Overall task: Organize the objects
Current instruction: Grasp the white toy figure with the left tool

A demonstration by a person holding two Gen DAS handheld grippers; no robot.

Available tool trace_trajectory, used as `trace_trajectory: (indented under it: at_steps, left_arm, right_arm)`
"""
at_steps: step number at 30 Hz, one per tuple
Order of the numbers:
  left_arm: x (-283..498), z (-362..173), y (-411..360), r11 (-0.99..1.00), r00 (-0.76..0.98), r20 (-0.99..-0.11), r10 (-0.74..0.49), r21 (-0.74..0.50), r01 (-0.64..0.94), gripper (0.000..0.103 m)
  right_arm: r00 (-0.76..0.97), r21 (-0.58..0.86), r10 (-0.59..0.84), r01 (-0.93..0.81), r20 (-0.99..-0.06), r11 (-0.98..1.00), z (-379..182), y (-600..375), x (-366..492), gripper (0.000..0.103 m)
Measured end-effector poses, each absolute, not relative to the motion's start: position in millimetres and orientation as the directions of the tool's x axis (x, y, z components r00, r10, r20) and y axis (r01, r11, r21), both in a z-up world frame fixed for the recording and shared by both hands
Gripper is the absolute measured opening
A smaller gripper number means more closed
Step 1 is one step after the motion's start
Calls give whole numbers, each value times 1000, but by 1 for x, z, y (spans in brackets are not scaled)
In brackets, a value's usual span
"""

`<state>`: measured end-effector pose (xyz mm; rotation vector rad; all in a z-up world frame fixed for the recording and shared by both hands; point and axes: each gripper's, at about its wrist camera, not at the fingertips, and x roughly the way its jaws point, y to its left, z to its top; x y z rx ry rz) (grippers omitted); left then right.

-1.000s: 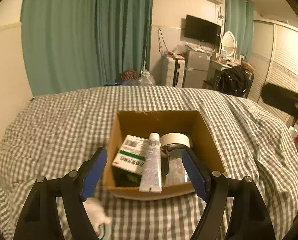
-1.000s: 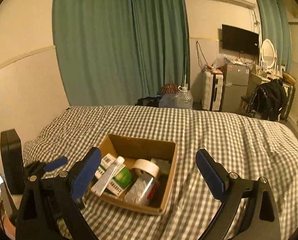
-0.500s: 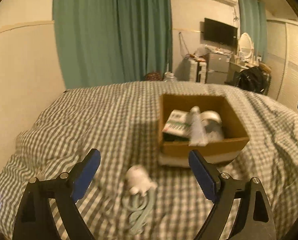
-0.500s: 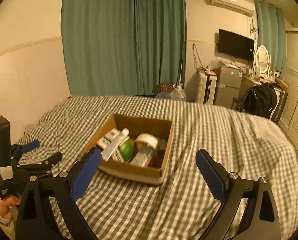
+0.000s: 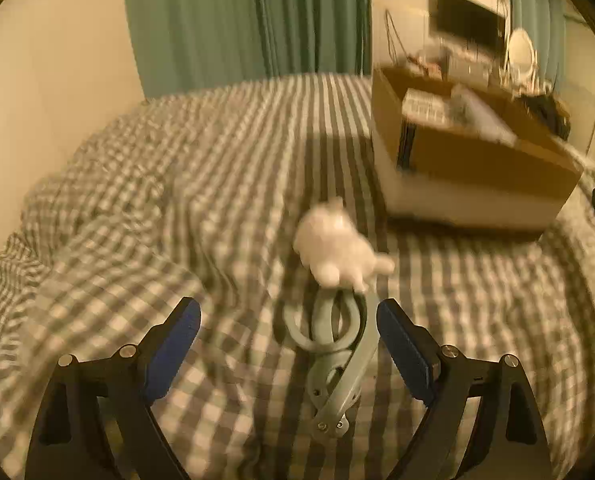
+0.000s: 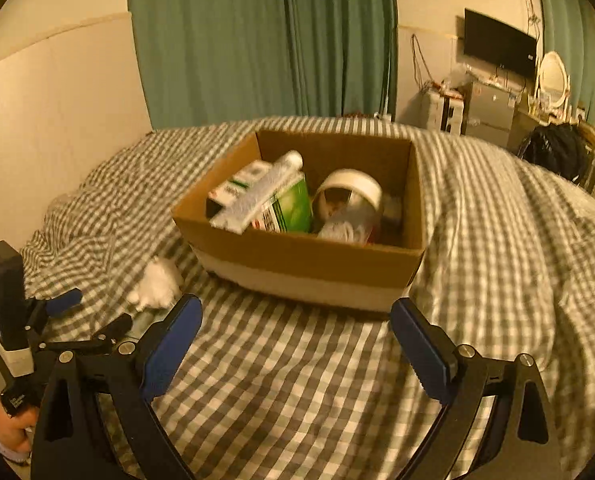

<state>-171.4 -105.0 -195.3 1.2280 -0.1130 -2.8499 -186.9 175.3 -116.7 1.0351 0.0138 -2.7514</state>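
Observation:
A white fluffy pompom (image 5: pixel 337 248) lies on the checked bedcover, joined to a grey-green looped clip (image 5: pixel 333 344). My left gripper (image 5: pixel 289 340) is open and low over the cover, with the clip lying between its fingers, nearer the right one. To the right stands an open cardboard box (image 5: pixel 477 168). In the right wrist view the box (image 6: pixel 305 256) holds a white tube (image 6: pixel 257 196), a green-and-white carton (image 6: pixel 289 208), a tape roll (image 6: pixel 353 188) and a clear jar (image 6: pixel 349 228). My right gripper (image 6: pixel 295 332) is open in front of the box, holding nothing. The pompom (image 6: pixel 157 284) shows at its left.
The checked bedcover (image 6: pixel 497 240) is rumpled, with folds at left and right. A cream wall runs along the left, with green curtains (image 6: pixel 257 40) behind. A person's hand (image 6: pixel 9 428) holds the left gripper (image 6: pixel 93 314). Furniture and a television stand at the back right.
My left gripper has swung left from over the box and come down over the pompom and clip. My right gripper has moved closer to the box.

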Motion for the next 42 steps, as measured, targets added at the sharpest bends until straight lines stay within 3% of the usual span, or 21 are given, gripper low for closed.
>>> trace_trajectory:
  at_steps: [11,13,14,16,31,38,39,40,42]
  left_arm:
    - [-227,-203,-85,-999,-701,-713,20,5,-34,92]
    - [-237,-207,-87,-999,-679,-732,49,-34,-35,88]
    - [-240,-210,-87,-998,-662,-747,58,-47,-35,81]
    - [-242,-212,-89,-998,-654,-754,66,-55,-37,81]
    - [-206,-195,-109,-992,-655,-749,99,-124,-8,81]
    - [-170,-165,-124,-988,-703,-703,108,-156,4,80]
    - [-164,-160,-128,-988,-710,-696,104,-154,7,79]
    - [-161,-157,-129,-989,-716,-692,96,-150,12,68]
    - [-158,-152,-131,-988,-718,-689,102,-156,9,68]
  right_arm:
    - [-654,99,-198,185,-730,-978,-159,184,-201,96]
    - [-643,99,-192,178,-741,-979,-163,186,-201,96]
    - [-641,100,-191,176,-743,-979,-164,186,-201,96]
    - [-642,101,-191,175,-742,-979,-163,188,-200,96]
    - [-683,66,-171,177,-710,-982,-143,176,-181,96]
    - [-693,60,-178,192,-699,-980,-132,164,-164,96]
    - [-690,60,-179,193,-701,-979,-132,162,-163,96]
    - [-687,60,-181,196,-704,-979,-132,160,-162,96]
    - [-682,58,-186,207,-707,-977,-132,154,-162,96]
